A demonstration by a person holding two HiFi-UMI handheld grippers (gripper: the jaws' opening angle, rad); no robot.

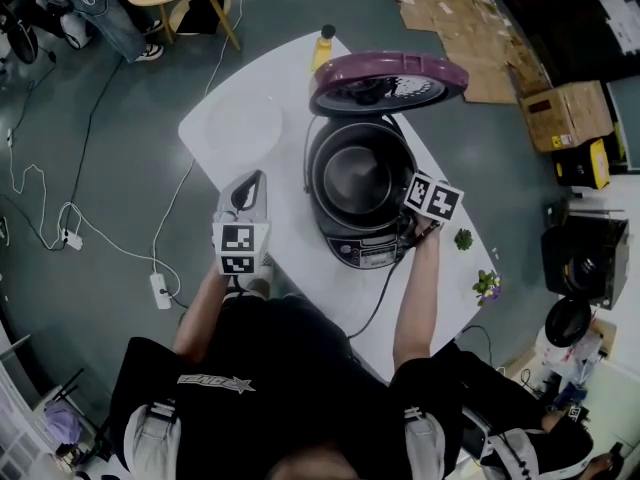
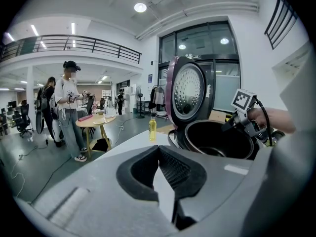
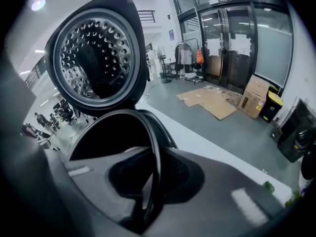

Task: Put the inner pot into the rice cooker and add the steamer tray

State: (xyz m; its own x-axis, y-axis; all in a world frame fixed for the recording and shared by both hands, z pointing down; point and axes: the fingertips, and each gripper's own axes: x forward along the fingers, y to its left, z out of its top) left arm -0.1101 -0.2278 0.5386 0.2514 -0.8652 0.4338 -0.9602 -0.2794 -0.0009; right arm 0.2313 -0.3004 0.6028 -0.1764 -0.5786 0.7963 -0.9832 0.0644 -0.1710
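Observation:
The rice cooker point(image 1: 362, 243) stands on the white table point(image 1: 300, 78) with its purple lid point(image 1: 390, 78) swung up. The dark inner pot point(image 1: 355, 173) sits inside it. My right gripper point(image 1: 405, 208) is at the pot's right side. In the right gripper view it point(image 3: 152, 181) is shut on the pot's thin black rim point(image 3: 154, 132). My left gripper point(image 1: 253, 180) rests low over the table, left of the cooker, and grips nothing. Its jaws point(image 2: 159, 149) meet at the tips over bare table. A pale round tray point(image 1: 243, 128) lies on the table's far left part.
A yellow bottle point(image 1: 323, 46) stands at the table's far edge behind the lid. Two small plants point(image 1: 463, 238) sit near the right edge. The cooker's black cord point(image 1: 380, 293) runs off the near edge. People stand by a round table point(image 2: 96, 120) in the background.

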